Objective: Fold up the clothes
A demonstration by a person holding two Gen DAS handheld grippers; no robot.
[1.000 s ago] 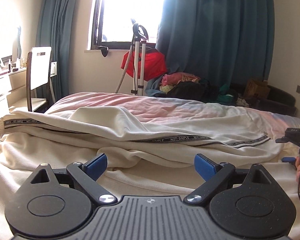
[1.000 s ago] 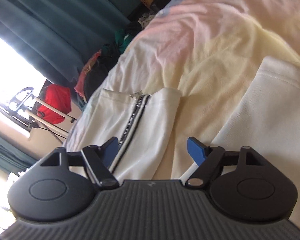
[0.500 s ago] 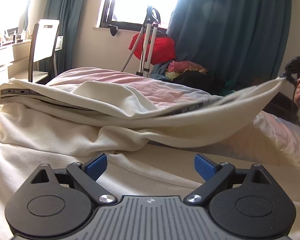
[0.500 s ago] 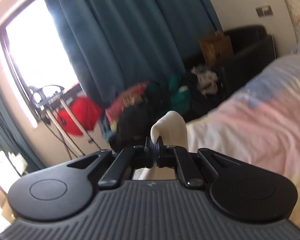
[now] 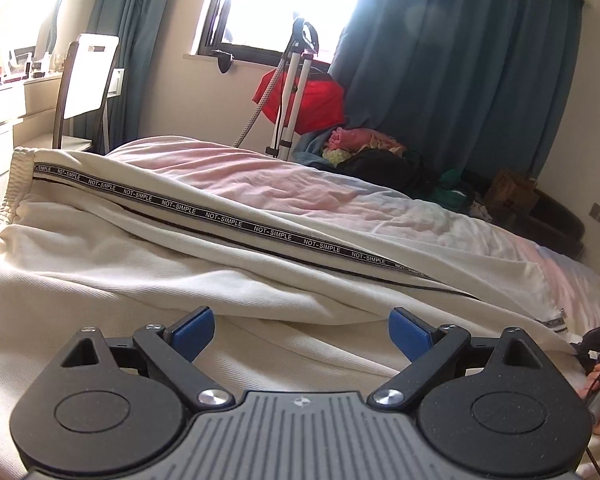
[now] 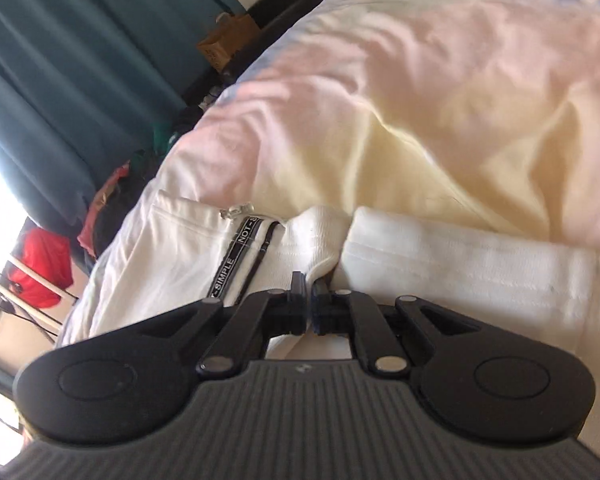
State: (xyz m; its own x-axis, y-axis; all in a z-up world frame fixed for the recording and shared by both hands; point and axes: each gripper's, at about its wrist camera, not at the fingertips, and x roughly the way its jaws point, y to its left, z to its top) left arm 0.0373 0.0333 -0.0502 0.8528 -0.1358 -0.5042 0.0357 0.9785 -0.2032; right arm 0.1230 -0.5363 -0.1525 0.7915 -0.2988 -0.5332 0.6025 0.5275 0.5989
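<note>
Cream trousers point(image 5: 148, 248) with a black "NOT-SIMPLE" side stripe point(image 5: 260, 232) lie stretched across the bed, waistband at the far left. My left gripper point(image 5: 300, 330) is open and empty, low over the cream cloth near its front edge. My right gripper point(image 6: 310, 286) is shut on the hem of a trouser leg point(image 6: 320, 236), held down at the bed. It also shows at the right edge of the left wrist view point(image 5: 598, 334), at the leg's end. The striped leg point(image 6: 236, 260) lies just left of it.
The bed carries a pink and yellow sheet point(image 5: 260, 176). A white chair point(image 5: 86, 80) and a dresser stand at the left. A garment steamer pole point(image 5: 296, 92), a red bag and a pile of clothes point(image 5: 372, 152) stand beyond the bed, by teal curtains.
My right gripper shut on the trouser leg hem, lifted it high, then brought it back down to the bed with the leg pulled out straight. My left gripper stayed open.
</note>
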